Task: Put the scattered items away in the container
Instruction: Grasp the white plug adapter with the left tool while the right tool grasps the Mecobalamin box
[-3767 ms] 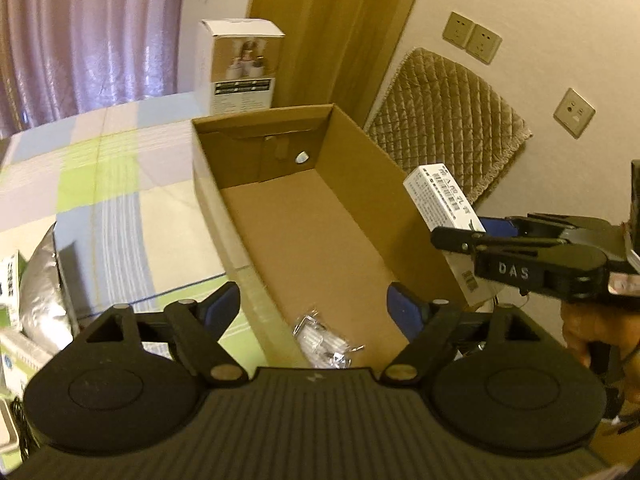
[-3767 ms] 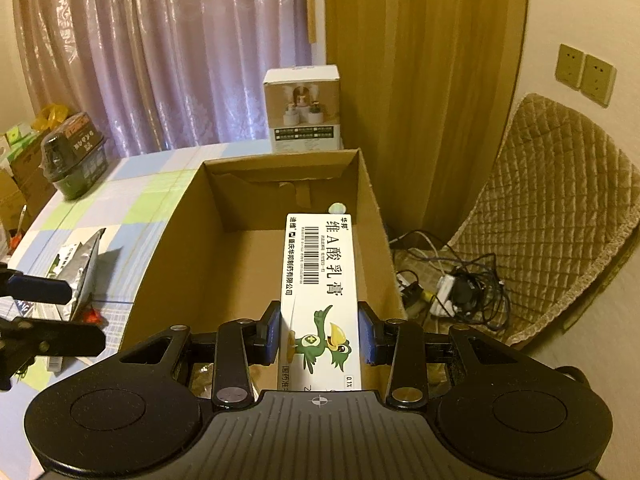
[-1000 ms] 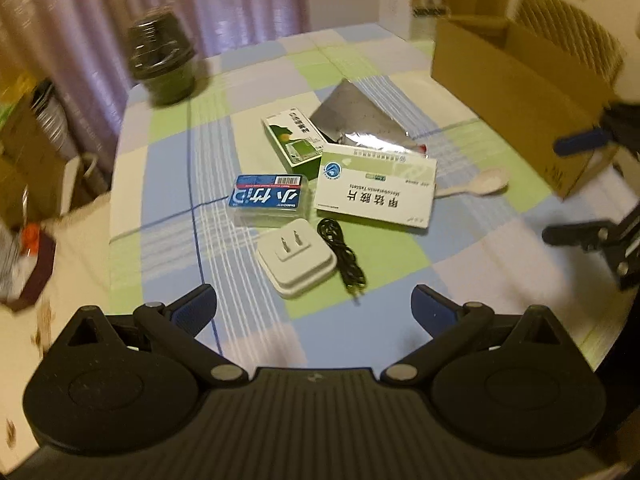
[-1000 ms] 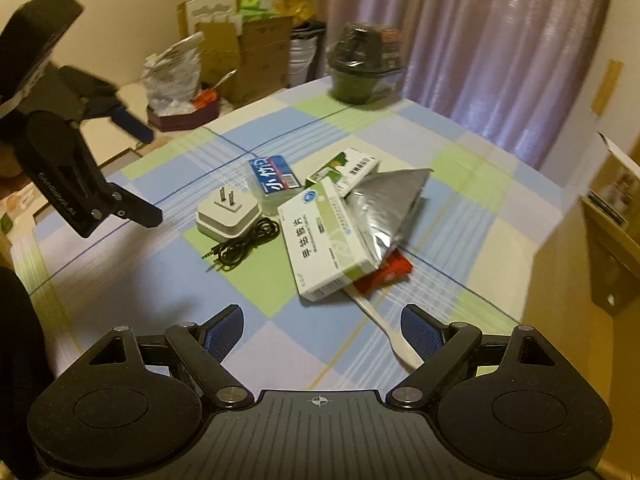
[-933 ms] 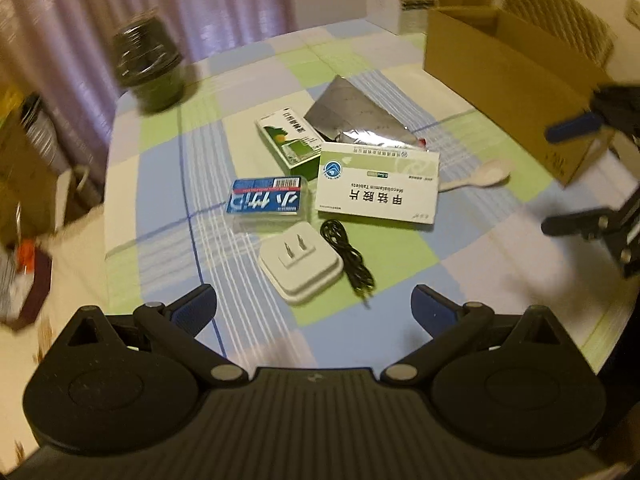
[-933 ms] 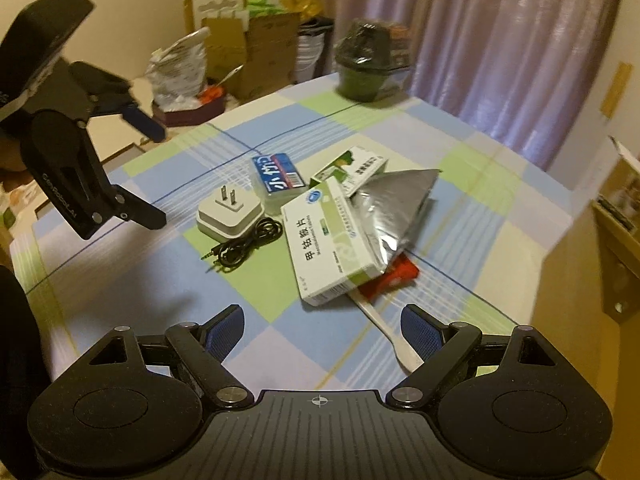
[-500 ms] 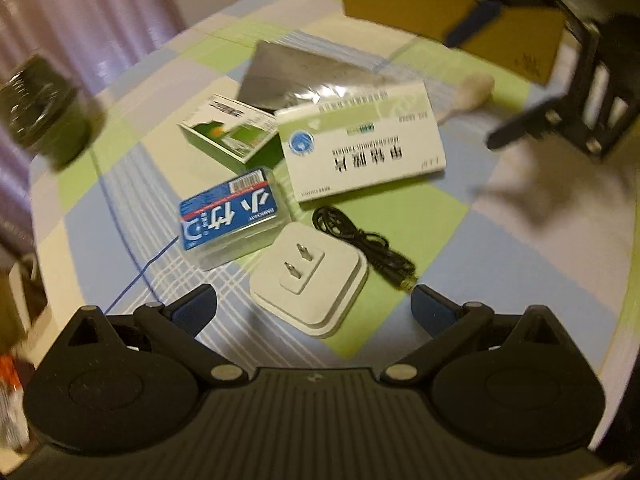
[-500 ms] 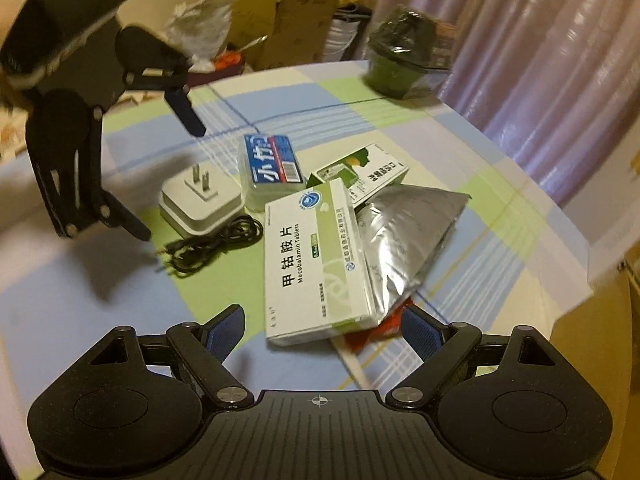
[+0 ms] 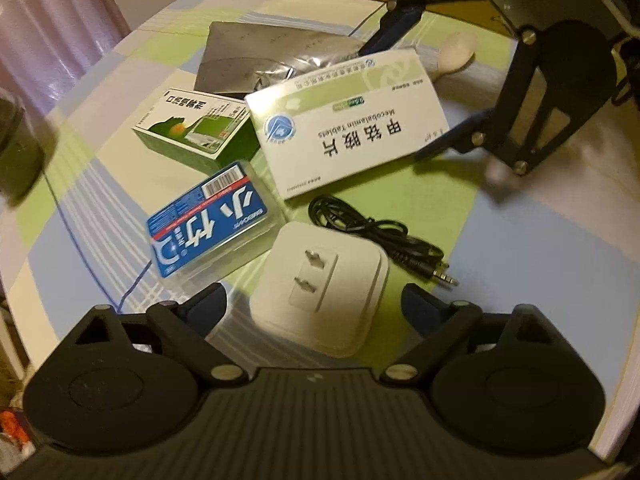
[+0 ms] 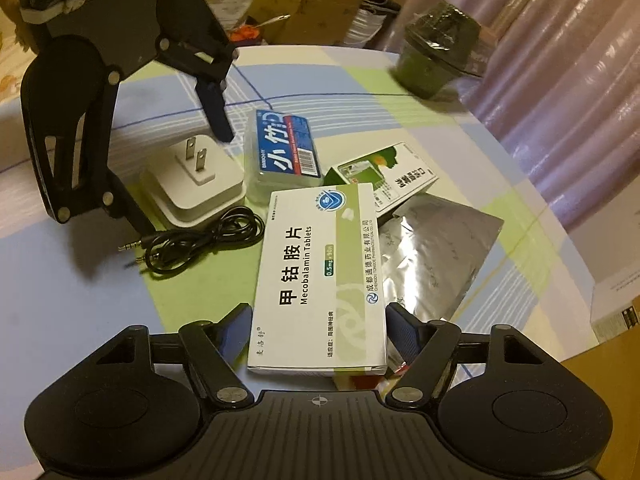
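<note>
Pick-up step: right gripper (image 10: 320,326), jaws closing about the white-and-green cardboard tablet box (image 10: 320,276) at lower centre, not yet pressing; left gripper (image 9: 314,306), closing round the white plastic plug adapter (image 9: 320,286); next, firm squeeze, lift.

Left tongs (image 9: 314,306) closing astride white plug (image 9: 320,294).

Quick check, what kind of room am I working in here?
Likely a lived-in home room: checked tablecloth, purple curtains, stacked cardboard boxes behind, and medicine boxes such as the Mecobalamin box.
</note>
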